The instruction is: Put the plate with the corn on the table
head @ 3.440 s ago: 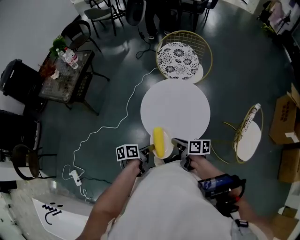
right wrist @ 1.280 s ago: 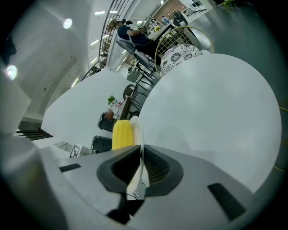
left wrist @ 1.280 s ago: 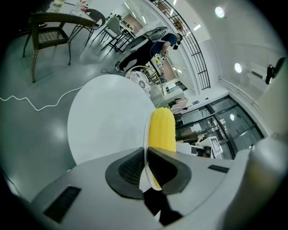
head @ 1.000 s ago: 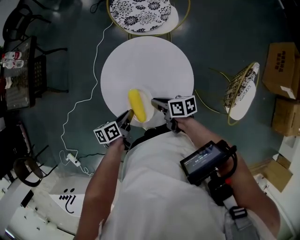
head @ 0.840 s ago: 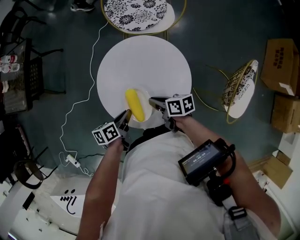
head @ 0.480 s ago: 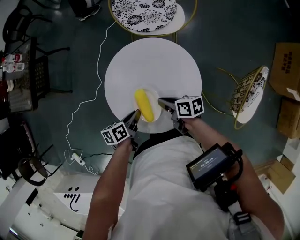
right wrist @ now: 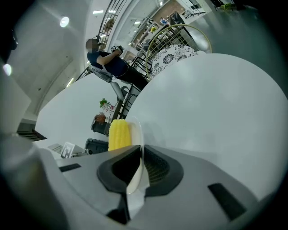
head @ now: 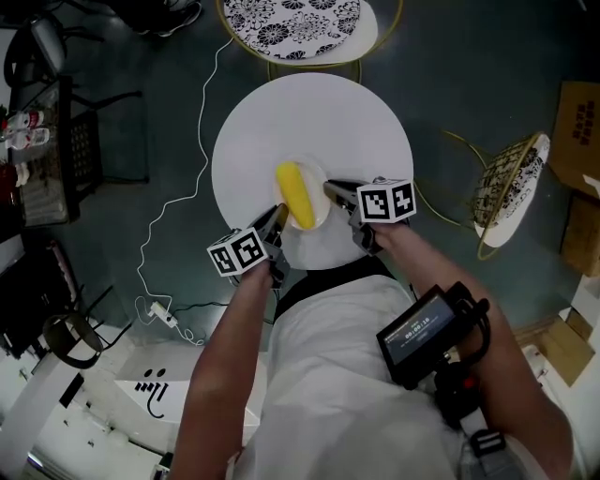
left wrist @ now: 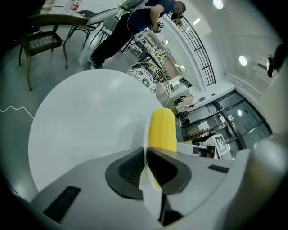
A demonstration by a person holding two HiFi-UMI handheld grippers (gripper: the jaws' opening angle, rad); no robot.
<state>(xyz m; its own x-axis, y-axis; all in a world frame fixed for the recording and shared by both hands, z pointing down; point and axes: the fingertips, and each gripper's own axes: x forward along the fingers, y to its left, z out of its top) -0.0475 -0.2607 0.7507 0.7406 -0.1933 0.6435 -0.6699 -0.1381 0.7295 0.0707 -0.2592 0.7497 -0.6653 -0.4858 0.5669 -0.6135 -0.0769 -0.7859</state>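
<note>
A small white plate [head: 316,208] carrying a yellow corn cob [head: 296,194] is held over the near part of the round white table [head: 328,122]. My left gripper [head: 279,217] is shut on the plate's left rim, and my right gripper [head: 330,190] is shut on its right rim. The left gripper view has the rim [left wrist: 145,143] edge-on between the jaws of the left gripper [left wrist: 146,162], with the corn [left wrist: 163,130] just beyond. In the right gripper view the rim [right wrist: 137,134] is pinched by the right gripper [right wrist: 140,164], the corn [right wrist: 119,134] on its left.
A gold wire chair with a patterned cushion [head: 295,19] stands at the table's far side, and another chair [head: 511,187] stands to the right. Cardboard boxes [head: 579,112] lie far right. A white cable [head: 178,211] runs across the floor at left. A person [left wrist: 135,20] bends over in the background.
Both grippers have carried the plate with the corn from the table's near edge further in over the tabletop. Both stay shut on its rim.
</note>
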